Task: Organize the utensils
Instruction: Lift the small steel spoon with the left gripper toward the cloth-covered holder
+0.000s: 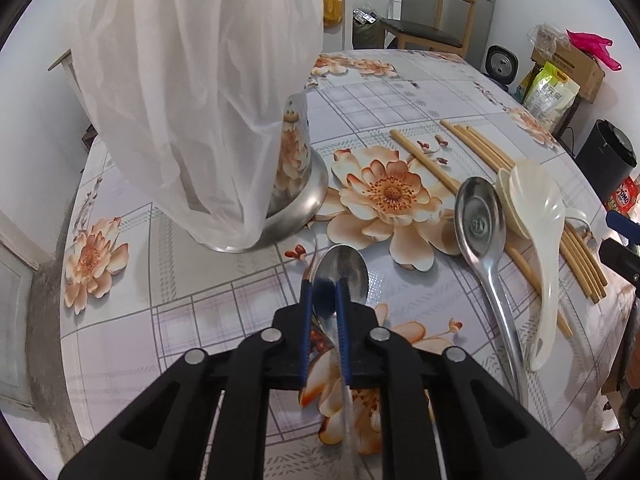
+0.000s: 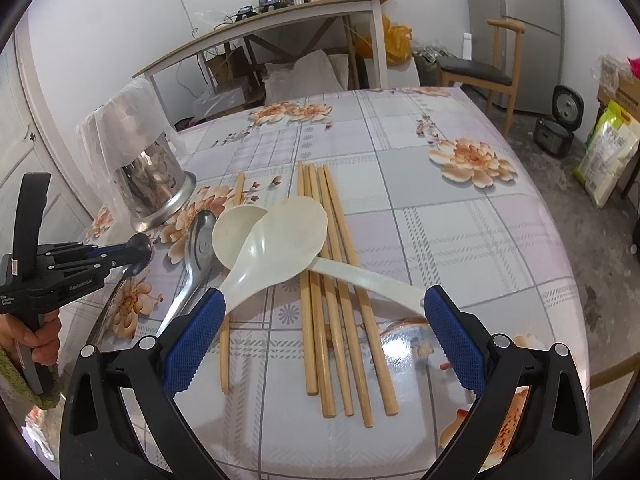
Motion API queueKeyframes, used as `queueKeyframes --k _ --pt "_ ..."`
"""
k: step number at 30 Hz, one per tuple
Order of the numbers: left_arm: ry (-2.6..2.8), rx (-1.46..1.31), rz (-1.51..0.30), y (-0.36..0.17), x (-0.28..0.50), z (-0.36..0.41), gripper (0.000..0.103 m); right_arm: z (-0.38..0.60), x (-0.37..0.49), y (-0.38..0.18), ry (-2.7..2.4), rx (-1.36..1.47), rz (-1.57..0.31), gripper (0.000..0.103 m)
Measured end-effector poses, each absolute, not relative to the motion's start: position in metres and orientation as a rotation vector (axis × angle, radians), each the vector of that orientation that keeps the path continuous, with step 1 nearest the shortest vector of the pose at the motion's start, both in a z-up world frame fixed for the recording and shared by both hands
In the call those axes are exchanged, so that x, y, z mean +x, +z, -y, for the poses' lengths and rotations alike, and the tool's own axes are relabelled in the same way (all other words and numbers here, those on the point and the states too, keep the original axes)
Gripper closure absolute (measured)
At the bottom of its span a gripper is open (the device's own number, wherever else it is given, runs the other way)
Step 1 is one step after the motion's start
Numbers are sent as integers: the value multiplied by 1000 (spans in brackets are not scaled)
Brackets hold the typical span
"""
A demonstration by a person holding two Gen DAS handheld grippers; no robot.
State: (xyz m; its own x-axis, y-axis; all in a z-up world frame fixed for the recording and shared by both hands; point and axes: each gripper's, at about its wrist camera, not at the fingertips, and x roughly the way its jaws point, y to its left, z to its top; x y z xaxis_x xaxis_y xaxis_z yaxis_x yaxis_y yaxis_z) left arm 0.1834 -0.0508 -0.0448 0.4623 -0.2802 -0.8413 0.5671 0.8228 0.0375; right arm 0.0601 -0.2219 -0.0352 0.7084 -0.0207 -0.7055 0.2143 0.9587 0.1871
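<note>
While left gripper [image 1: 325, 308] pinches a metal spoon [image 1: 342, 276], right gripper [image 2: 324, 320] is spread, idle; next likely: lift spoon into holder [image 1: 296, 168].

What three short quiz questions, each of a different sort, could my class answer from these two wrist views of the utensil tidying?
1. True or false: the left gripper is shut on a metal spoon.
2. Multiple choice: the two white plastic spoons lie partly on: A) the chopsticks; B) a plate; C) the chair.
3. Fill in: the steel utensil holder has a white plastic ___ over its top.

Key
1. True. Its fingers clamp the spoon just behind the bowl.
2. A. The right gripper is open, holding nothing.
3. Bag.
</note>
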Motion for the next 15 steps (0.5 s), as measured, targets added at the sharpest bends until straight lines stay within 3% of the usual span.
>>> queueKeyframes --k 7,13,15 --pt "-555 297 -970 -40 180 46 99 243 77 -16 0 312 -707 10" --pt "-559 239 -996 -40 180 37 100 271 120 -28 125 417 -771 38" --pt "-558 214 -997 -39 180 33 100 277 132 -34 147 439 -795 41"
